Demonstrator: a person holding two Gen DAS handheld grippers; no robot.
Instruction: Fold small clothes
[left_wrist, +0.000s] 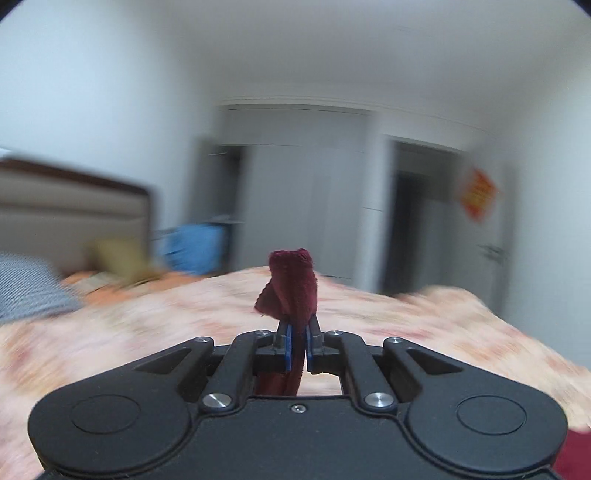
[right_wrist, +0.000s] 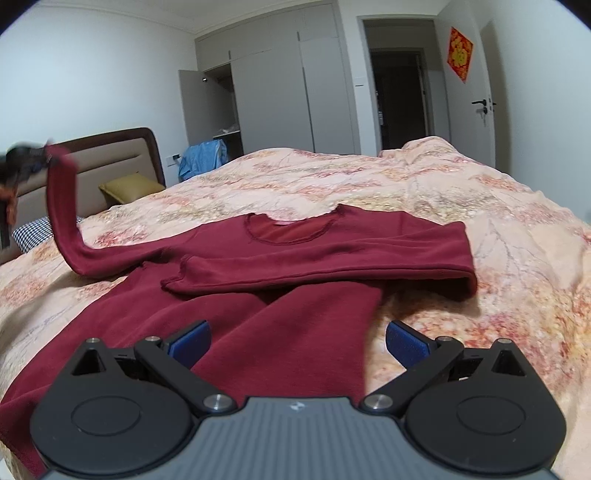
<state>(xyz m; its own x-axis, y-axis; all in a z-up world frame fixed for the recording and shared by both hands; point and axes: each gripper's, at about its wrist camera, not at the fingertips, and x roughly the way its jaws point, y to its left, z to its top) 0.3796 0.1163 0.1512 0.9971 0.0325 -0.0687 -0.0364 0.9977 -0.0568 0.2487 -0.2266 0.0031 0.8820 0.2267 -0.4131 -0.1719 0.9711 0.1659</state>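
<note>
Right gripper (right_wrist: 297, 341), nearest the right wrist camera: its blue-padded fingers (right_wrist: 190, 341) stand wide apart, holding nothing, poised just above the lower body of the dark red long-sleeved knit top (right_wrist: 303, 325). The top lies spread on the bed with the peach floral quilt (right_wrist: 480, 192), neckline toward the far side; one sleeve is folded across the chest, its cuff near the middle. The other sleeve (right_wrist: 61, 206) rises off the quilt at the left of this view, up to the blurred left gripper (right_wrist: 40, 158). In the left wrist view, the left gripper (left_wrist: 297, 341) is clamped on that dark red sleeve cuff (left_wrist: 293, 284), which stands up beyond the closed blue pads (left_wrist: 289, 345); the background is motion-blurred. Farther off: a mustard-yellow cushion (right_wrist: 129, 186), a padded beige headboard (right_wrist: 110, 158), grey wardrobe doors (right_wrist: 295, 81)
</note>
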